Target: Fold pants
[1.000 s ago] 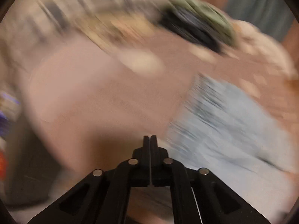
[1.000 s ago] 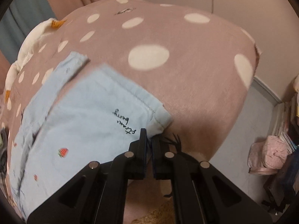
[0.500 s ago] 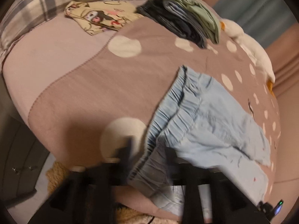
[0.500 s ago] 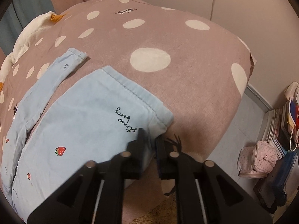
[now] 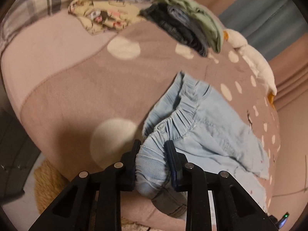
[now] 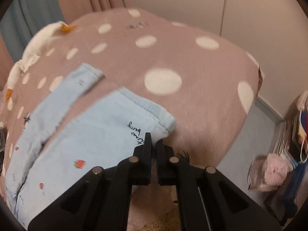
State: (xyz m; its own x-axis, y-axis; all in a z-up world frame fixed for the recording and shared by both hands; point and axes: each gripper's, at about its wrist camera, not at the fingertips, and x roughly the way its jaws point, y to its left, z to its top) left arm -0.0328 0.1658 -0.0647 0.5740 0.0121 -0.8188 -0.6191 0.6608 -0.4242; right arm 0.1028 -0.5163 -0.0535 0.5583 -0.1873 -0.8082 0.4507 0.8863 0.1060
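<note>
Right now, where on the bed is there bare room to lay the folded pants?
Free: blanket left of the pants, below the clothes stack; also beyond the leg hems. Crowded: the head end, with the printed garment and plush toy.

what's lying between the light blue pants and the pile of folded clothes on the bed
Nothing but bare polka-dot blanket between the pants and the folded clothes pile, as the left wrist view shows.

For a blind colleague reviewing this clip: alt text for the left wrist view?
The left gripper is closing on the bunched elastic waistband of light blue pants lying on a spotted pink blanket, with folded clothes stacked behind.
</note>
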